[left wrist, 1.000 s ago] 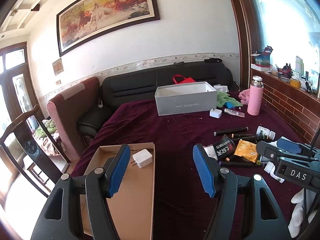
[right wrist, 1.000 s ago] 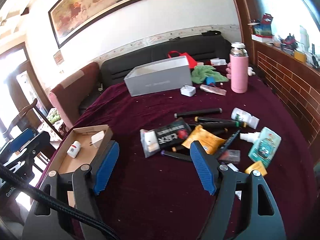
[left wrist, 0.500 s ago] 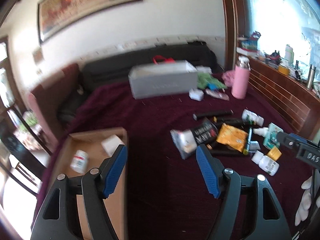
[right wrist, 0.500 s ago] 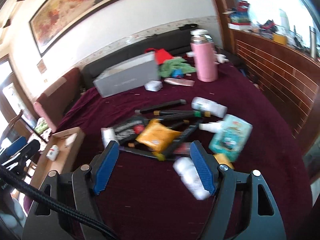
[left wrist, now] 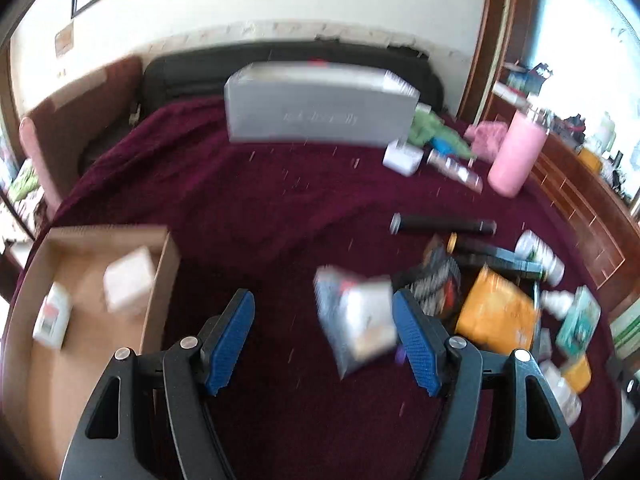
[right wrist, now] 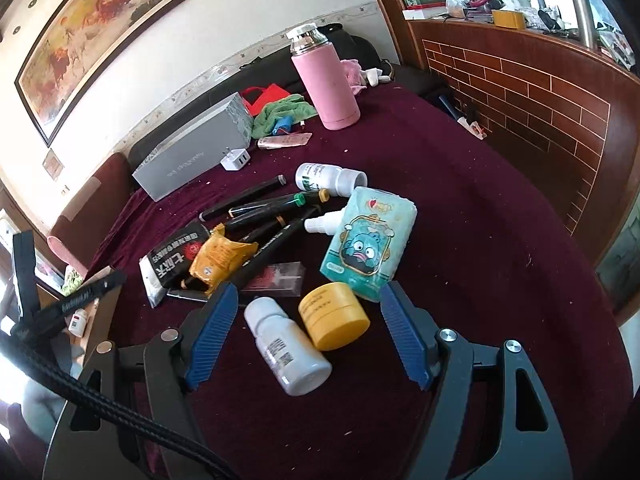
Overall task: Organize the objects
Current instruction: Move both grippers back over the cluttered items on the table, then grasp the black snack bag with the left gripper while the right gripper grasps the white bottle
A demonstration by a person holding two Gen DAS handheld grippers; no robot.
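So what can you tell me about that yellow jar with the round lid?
The yellow jar is small, round and squat, and looks like smooth plastic. It is closed and lies tipped on its side on the dark red cloth. Small dark print runs across its lid, too tiny to read. It sits between the open blue pads of the right gripper, which do not touch it. A white pill bottle lies right against it, and a teal tissue pack sits just behind.
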